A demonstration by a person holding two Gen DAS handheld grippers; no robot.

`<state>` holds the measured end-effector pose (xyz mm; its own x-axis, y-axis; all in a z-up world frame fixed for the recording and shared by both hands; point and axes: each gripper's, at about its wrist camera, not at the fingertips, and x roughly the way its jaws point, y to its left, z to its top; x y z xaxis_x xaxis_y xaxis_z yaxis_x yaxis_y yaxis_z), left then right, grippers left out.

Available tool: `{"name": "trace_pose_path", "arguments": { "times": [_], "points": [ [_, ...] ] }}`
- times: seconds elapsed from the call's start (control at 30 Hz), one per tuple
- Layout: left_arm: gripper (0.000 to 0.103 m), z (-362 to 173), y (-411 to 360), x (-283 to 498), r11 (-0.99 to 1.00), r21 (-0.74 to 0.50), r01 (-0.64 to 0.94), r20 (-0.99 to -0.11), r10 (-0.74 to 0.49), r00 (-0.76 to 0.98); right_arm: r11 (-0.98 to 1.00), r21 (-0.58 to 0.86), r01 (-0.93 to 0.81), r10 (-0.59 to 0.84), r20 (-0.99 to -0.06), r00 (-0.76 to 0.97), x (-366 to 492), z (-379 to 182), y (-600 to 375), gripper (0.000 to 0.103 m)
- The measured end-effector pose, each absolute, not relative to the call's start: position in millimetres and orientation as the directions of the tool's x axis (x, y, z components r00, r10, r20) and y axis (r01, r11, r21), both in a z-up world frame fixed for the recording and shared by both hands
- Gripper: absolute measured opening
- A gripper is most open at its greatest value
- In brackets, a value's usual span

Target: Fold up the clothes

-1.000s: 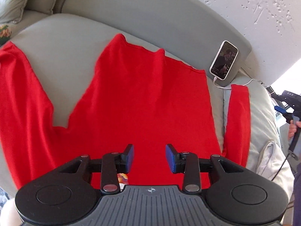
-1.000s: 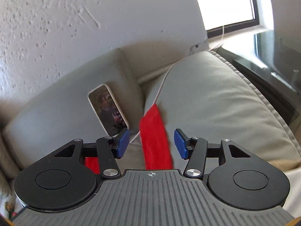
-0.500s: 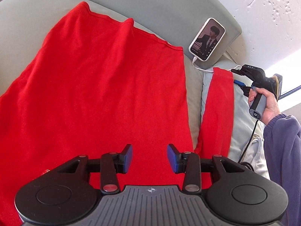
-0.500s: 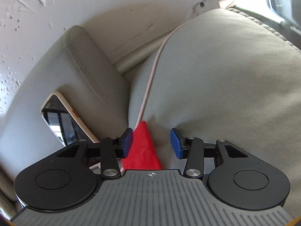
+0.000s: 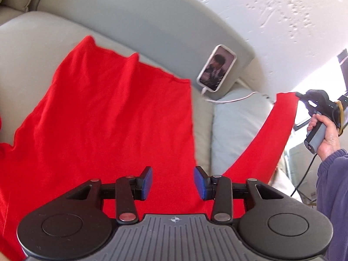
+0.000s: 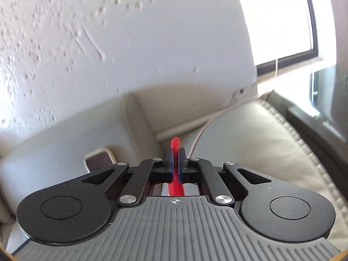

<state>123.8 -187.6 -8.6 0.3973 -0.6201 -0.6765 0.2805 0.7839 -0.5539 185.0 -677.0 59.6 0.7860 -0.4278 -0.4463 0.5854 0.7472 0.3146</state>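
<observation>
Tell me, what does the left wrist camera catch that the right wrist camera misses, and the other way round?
Only the left wrist view shows the whole red garment spread on the sofa, the open left gripper and the person's hand. Only the right wrist view shows the right gripper closed on the cloth's edge, plus the window. Both show the red cloth, the sofa, the phone and the textured wall.

The right gripper is pinching a strip of red cloth between its closed blue pads. A phone is leaning against the grey sofa backrest beyond it.
</observation>
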Motion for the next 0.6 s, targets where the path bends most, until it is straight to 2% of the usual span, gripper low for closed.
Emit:
{"name": "trace_pose_path", "arguments": {
  "times": [0.13,0.3,0.4,0.5,0.6],
  "points": [
    [0.039,4.7,-192.5,110.3,0.743,-0.588,0.318,-0.639,-0.669,0.380,0.716,0.343,0.608,-0.504,-0.348,0.791,134.1,112.3,-679.6,0.003],
    [0.040,6.1,-195.7,96.6,0.729,-0.592,0.344,-0.641,-0.684,0.347,0.703,0.268,0.658,-0.578,-0.324,0.749,96.4,148.2,-664.6,0.003],
    [0.040,0.3,-196.9,89.8,0.722,-0.608,0.330,-0.653,-0.692,0.309,0.698,0.202,0.687,-0.597,-0.366,0.714,96.2,134.9,-673.5,0.003],
    [0.041,-10.4,-201.6,85.9,0.719,-0.621,0.312,-0.674,-0.693,0.257,0.660,0.207,0.722,-0.603,-0.427,0.674,101.4,102.2,-693.7,0.003],
    [0.042,-24.7,-208.0,82.1,0.721,-0.627,0.295,-0.703,-0.687,0.186,0.565,0.187,0.803,-0.631,-0.529,0.567,99.5,60.3,-717.1,0.015]
  ]
}}
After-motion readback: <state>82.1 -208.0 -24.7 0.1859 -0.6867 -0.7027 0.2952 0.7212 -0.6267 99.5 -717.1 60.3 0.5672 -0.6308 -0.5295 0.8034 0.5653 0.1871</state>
